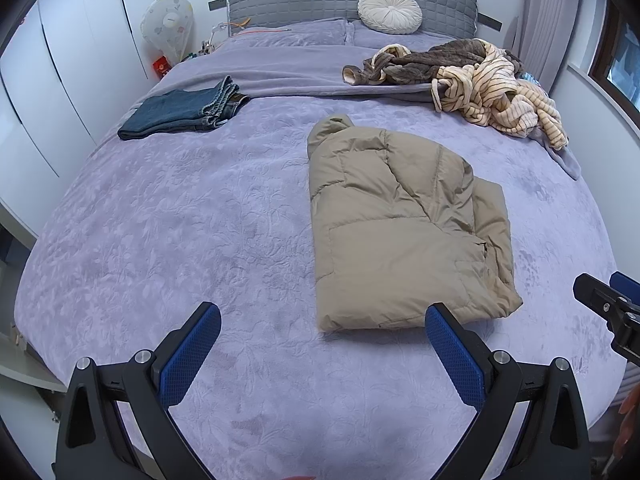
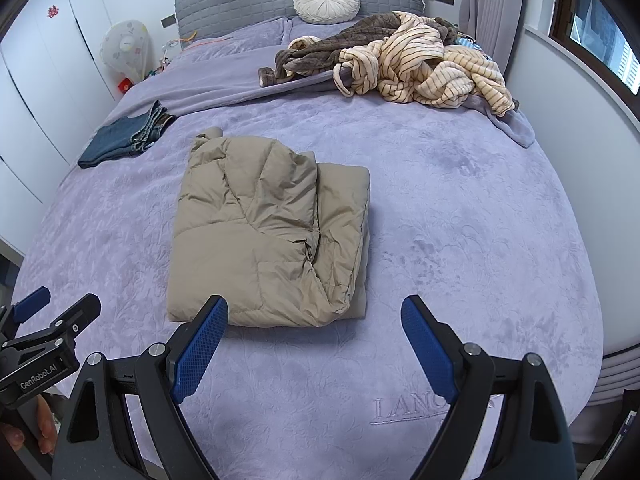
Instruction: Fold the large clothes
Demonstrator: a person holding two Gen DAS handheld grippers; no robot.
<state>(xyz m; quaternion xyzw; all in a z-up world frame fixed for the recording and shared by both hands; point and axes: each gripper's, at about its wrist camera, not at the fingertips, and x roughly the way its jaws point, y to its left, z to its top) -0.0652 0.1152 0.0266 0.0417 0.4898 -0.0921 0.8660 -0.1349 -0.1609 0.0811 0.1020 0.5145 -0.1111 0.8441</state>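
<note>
Two items look folded: jacket point(image 1: 404, 232) at centre, jeans point(image 1: 184, 110) at 10 o'clock; the pile point(image 1: 480, 80) at 1 o'clock awaits you. Both tongs point(image 1: 322, 352) point(image 2: 314, 344) gape, empty.

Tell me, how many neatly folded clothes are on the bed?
2. A tan puffer jacket lies folded mid-bed, and folded blue jeans lie at the far left. The striped and brown pile by the headboard is unfolded and may hide more.
</note>
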